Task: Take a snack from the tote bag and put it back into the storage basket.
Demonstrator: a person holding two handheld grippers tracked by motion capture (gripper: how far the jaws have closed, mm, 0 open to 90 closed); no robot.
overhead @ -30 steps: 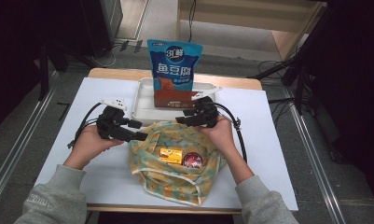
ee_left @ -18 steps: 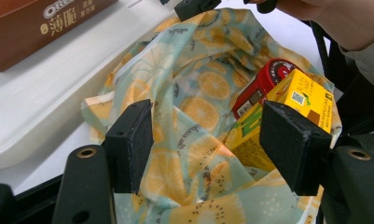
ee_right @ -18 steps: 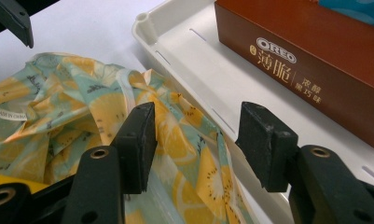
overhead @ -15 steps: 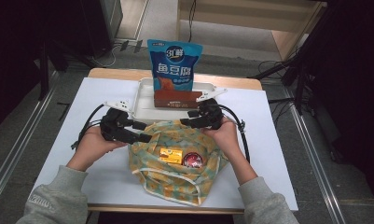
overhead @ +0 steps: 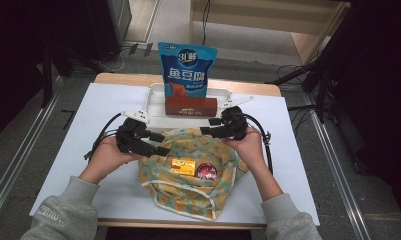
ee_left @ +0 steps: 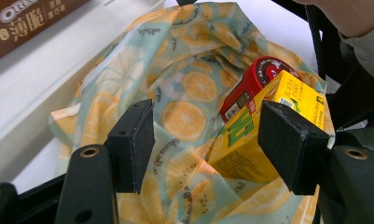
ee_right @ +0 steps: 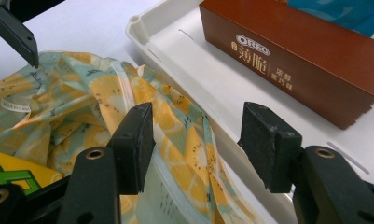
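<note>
**Ana:** Bag (overhead: pixel 188 172) was the centre of it from the high view — lemon-print fabric slumped on the table (overhead: pixel 78 125), mouth spread wide, a yellow carton (overhead: pixel 182 165) and a red can (overhead: pixel 206 171) lying inside. Left gripper (overhead: pixel 160 143) sat at the bag's left rim, right gripper (overhead: pixel 208 127) at its far right rim, probably to keep that mouth spread for loading.

**Ben:** And behind the bag, a white tray (overhead: pixel 155 97) with a brown Oreo box (overhead: pixel 190 106) and a blue pouch (overhead: pixel 186 70) standing up, likely next to go in.

**Ana:** Left gripper view: jaws stood wide apart over the bag's cloth (ee_left: pixel 189 74), pads clear of it. The carton (ee_left: pixel 268 130) lay close by the right-hand pad, with the can (ee_left: pixel 254 79) just beyond it; touching or not, I couldn't tell.

**Ben:** Right gripper view, then. Jaws had just been opening, a good way apart, with the bag's hem (ee_right: pixel 184 135) lying between them but neither pad pressing it. The tray (ee_right: pixel 184 51) ran just beside the bag, Oreo box (ee_right: pixel 292 60) on it, and the left gripper's tip (ee_right: pixel 26 44) hovered at the bag's far edge.
</note>
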